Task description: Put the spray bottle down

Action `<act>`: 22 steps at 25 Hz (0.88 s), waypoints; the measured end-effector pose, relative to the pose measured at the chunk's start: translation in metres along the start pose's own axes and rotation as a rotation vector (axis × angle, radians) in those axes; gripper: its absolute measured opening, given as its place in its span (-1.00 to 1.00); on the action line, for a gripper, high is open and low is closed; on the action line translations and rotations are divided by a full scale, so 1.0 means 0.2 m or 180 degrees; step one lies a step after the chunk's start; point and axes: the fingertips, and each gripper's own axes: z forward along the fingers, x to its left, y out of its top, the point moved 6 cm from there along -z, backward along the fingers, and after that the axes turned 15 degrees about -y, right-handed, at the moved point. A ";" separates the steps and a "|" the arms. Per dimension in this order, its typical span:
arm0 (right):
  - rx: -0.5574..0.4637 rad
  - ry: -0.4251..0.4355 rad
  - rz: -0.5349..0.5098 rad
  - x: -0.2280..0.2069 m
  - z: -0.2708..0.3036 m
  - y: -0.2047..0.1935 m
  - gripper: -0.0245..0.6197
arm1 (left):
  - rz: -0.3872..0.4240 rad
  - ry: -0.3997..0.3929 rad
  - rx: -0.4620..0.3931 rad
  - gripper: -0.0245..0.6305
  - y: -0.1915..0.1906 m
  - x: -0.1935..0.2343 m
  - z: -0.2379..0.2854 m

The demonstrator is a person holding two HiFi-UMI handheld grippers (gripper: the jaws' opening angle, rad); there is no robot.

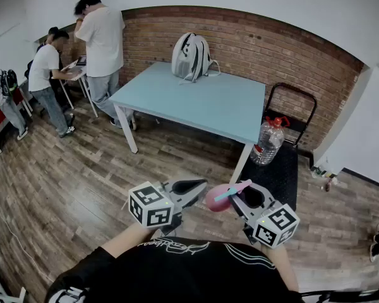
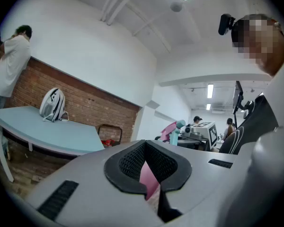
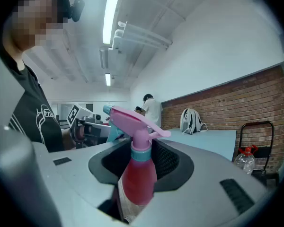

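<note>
A pink spray bottle (image 1: 216,198) with a teal collar and nozzle stands upright between the jaws of my right gripper (image 1: 239,196), which is shut on its body. In the right gripper view the spray bottle (image 3: 137,171) fills the jaw gap of the right gripper (image 3: 139,167), trigger head towards the camera's right. My left gripper (image 1: 188,188) is held level beside it, close to my chest. In the left gripper view its jaws (image 2: 149,171) are closed on a thin pink cloth (image 2: 149,176). That view also shows the bottle (image 2: 172,129) off to the right. The light blue table (image 1: 208,103) lies ahead.
A grey backpack (image 1: 191,57) stands at the table's far edge against the brick wall. A large water bottle (image 1: 267,141) and a black hand truck (image 1: 292,109) are right of the table. Several people (image 1: 101,40) stand at the far left. Wooden floor lies between me and the table.
</note>
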 end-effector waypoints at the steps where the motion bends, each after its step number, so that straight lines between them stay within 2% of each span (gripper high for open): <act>1: 0.0000 0.0000 -0.0006 -0.01 0.00 0.01 -0.50 | 0.0001 -0.0001 0.0004 -0.90 0.01 0.00 0.01; 14: 0.0005 -0.0031 0.0060 -0.08 0.03 -0.01 -0.50 | -0.0072 0.0004 0.0020 -0.90 -0.01 0.05 0.04; 22: 0.0143 -0.0032 0.0204 -0.22 0.18 -0.10 -0.50 | -0.0215 0.0030 0.0051 -0.90 -0.06 0.27 0.11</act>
